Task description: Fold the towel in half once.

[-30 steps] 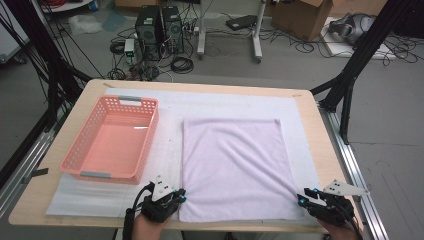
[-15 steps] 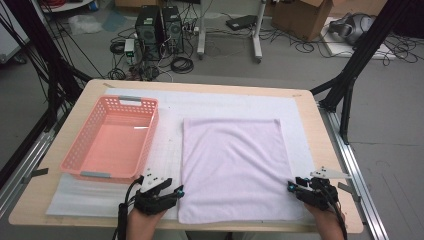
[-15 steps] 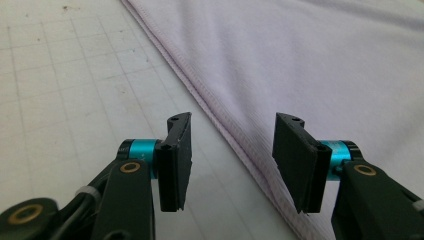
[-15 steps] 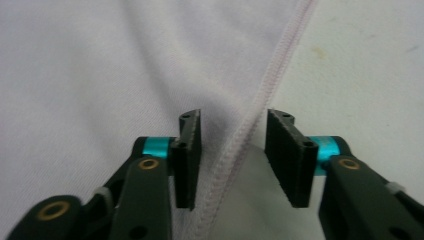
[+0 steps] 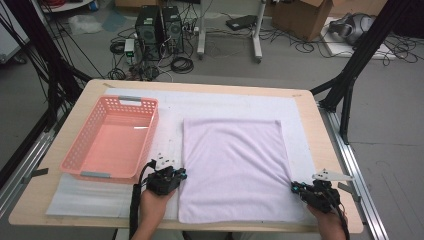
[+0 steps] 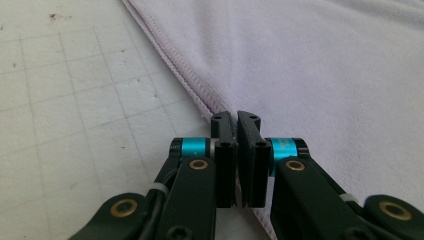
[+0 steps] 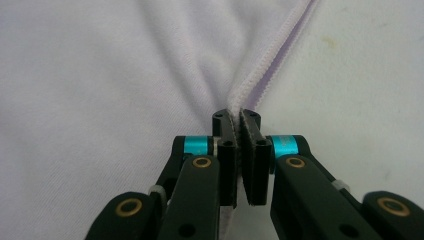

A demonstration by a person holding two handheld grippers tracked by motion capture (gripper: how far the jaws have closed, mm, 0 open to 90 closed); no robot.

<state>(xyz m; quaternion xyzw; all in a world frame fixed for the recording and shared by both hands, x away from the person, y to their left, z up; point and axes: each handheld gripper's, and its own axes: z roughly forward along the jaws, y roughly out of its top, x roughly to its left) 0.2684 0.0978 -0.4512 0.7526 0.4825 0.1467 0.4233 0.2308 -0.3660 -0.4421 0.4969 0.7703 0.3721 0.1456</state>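
A pale lilac towel (image 5: pixel 232 165) lies flat on the white mat, square to the table. My left gripper (image 5: pixel 182 173) is at the towel's left edge near the front. Its jaws have just closed and are shut on the hem (image 6: pixel 200 95), as the left gripper (image 6: pixel 235 117) view shows. My right gripper (image 5: pixel 295 186) is at the towel's right edge, also near the front. Its jaws have just closed too. In the right gripper (image 7: pixel 236 115) view the towel (image 7: pixel 100 75) puckers up into the pinch, hem between the pads.
A pink plastic basket (image 5: pixel 131 100) stands empty on the left of the table, close to my left hand. The white mat (image 5: pixel 220 102) covers most of the wooden table (image 5: pixel 200 86). Computers, cables and boxes lie on the floor beyond.
My left gripper moved forward and a little right onto the towel's left edge. My right gripper moved left and forward onto the right edge. Both now pinch the hem.
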